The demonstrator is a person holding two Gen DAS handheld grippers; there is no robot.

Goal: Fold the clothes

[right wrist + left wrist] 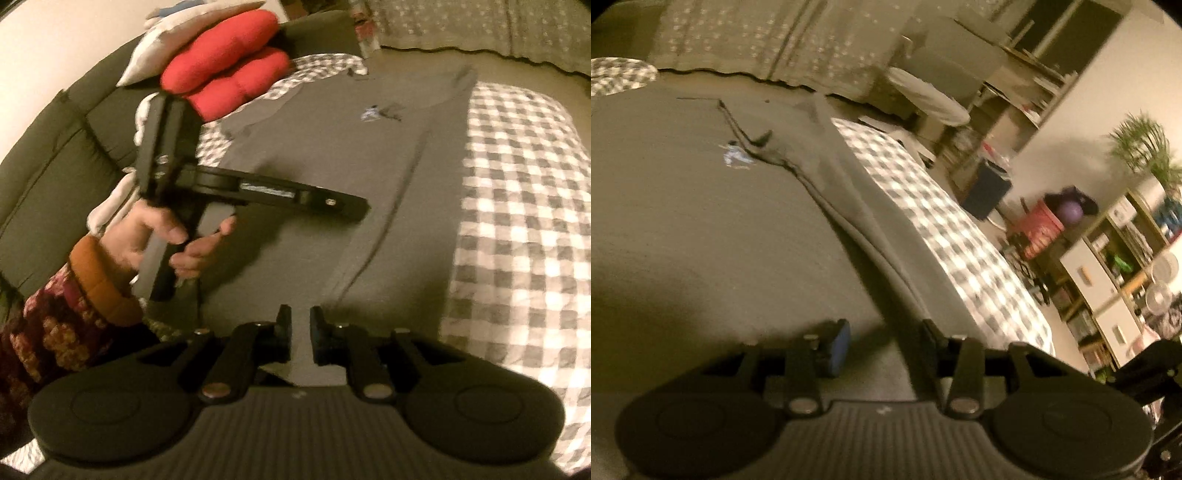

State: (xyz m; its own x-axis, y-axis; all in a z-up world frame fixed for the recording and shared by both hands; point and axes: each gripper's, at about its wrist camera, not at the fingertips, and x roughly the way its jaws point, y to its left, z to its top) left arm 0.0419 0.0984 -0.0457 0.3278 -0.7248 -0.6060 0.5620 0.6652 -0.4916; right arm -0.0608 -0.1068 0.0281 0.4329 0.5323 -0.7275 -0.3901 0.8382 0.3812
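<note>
Left wrist view: we see the grey shirt [701, 206] spread flat on the checked bed cover [960, 236].
Left tool [882, 341]: we hold its jaws apart over the shirt's folded edge, gripping nothing.
Right wrist view: the shirt lies below our left hand [162, 236].
Right tool [300, 332]: jaws slightly parted; grey cloth shows between them, unpinched.
</note>
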